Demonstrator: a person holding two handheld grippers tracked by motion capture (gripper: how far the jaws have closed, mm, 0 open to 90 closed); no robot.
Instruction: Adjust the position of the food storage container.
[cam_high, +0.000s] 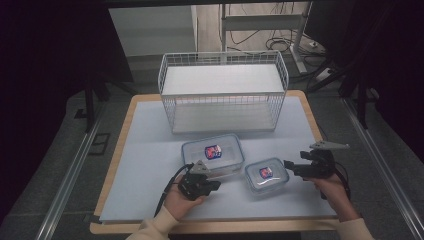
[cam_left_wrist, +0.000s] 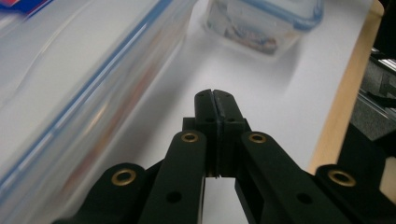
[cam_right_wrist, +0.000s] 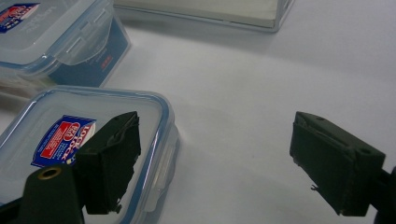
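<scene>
From the high view, a white wire basket (cam_high: 223, 90) stands at the far side of the worktop (cam_high: 145, 165). In front of it lie two clear lidded food containers: the larger container (cam_high: 212, 153) nearer the basket, the smaller container (cam_high: 266, 174) just beside it, toward the right. The left tongs (cam_high: 216, 185) sit just before the larger container; the right tongs (cam_high: 289, 164) point at the smaller one's right edge.

In the left gripper view, the left tongs (cam_left_wrist: 215, 95) are pressed together, holding nothing, the larger container (cam_left_wrist: 70, 93) blurred alongside and the smaller container (cam_left_wrist: 266, 21) ahead.

In the right gripper view, the right tongs (cam_right_wrist: 215, 140) are spread wide, one jaw over the smaller container (cam_right_wrist: 65, 135), the other over bare worktop.
</scene>
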